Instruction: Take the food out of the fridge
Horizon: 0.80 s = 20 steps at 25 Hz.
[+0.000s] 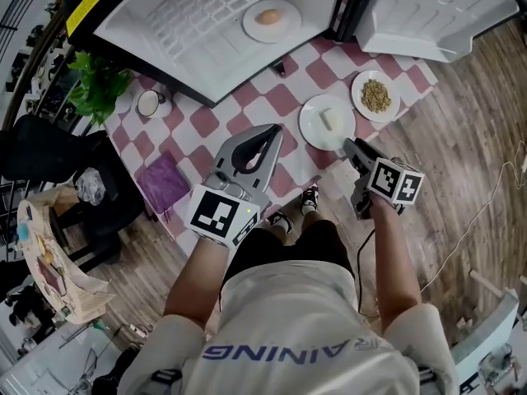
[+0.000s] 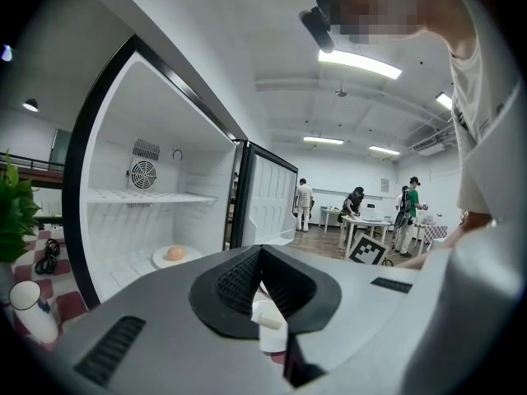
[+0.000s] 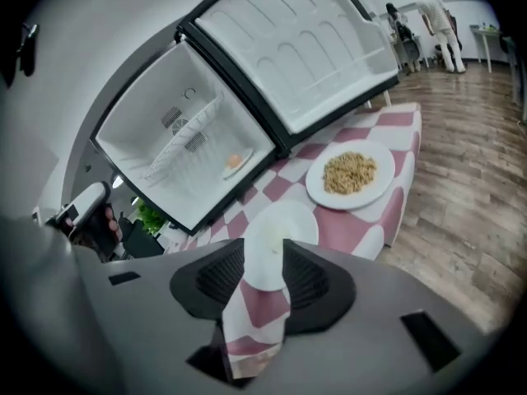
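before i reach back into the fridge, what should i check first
1. fridge open: ok
2. last plate inside, unobstructed: ok
3. right hand-held gripper empty: ok, jaws apart, nothing gripped
4. left hand-held gripper ready to grasp: not ok, jaws together
5. white-food plate and grain plate resting flat on the table: ok

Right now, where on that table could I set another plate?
The bare checkered cloth between the purple cloth, the cup and the white-block plate, before the open fridge. The right end is crowded: that plate and the grain plate sit close.
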### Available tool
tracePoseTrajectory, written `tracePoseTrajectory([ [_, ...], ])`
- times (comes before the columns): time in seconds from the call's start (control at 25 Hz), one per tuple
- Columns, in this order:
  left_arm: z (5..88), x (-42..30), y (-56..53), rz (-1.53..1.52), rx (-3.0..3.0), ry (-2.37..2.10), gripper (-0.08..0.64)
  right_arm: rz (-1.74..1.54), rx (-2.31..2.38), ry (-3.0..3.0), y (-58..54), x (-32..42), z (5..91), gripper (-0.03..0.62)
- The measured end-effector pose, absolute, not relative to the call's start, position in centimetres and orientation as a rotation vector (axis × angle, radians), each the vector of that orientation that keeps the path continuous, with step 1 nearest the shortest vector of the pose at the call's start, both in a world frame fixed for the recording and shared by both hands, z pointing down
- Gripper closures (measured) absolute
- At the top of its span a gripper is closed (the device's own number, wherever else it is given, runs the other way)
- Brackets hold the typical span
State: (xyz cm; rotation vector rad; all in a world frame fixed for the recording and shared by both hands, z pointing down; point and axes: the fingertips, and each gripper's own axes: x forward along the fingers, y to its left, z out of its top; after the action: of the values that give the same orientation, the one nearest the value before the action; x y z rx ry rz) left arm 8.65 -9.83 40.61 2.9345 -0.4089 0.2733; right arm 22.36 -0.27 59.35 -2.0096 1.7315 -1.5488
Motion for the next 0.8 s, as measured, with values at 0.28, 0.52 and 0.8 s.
tracePoseTrajectory([
  [0.28,37.3,7.7,-11.1,0.201,2.955,-0.503,0.555,-1.103,-2.178,1.917,-3.5,24.4,49.8,0.560],
  [0.52,33.1,6.4,-12.3,0.127,2.986,-0.602,0.555,-0.858,-2.169,2.076,-6.0,23.4,42.6,0.565],
  [0.8,29.6,2.8,-13.9,0.054,3.001,-0.787,0.555,-0.695,-2.016,2.220,-9.9,20.5,37.0,0.565],
])
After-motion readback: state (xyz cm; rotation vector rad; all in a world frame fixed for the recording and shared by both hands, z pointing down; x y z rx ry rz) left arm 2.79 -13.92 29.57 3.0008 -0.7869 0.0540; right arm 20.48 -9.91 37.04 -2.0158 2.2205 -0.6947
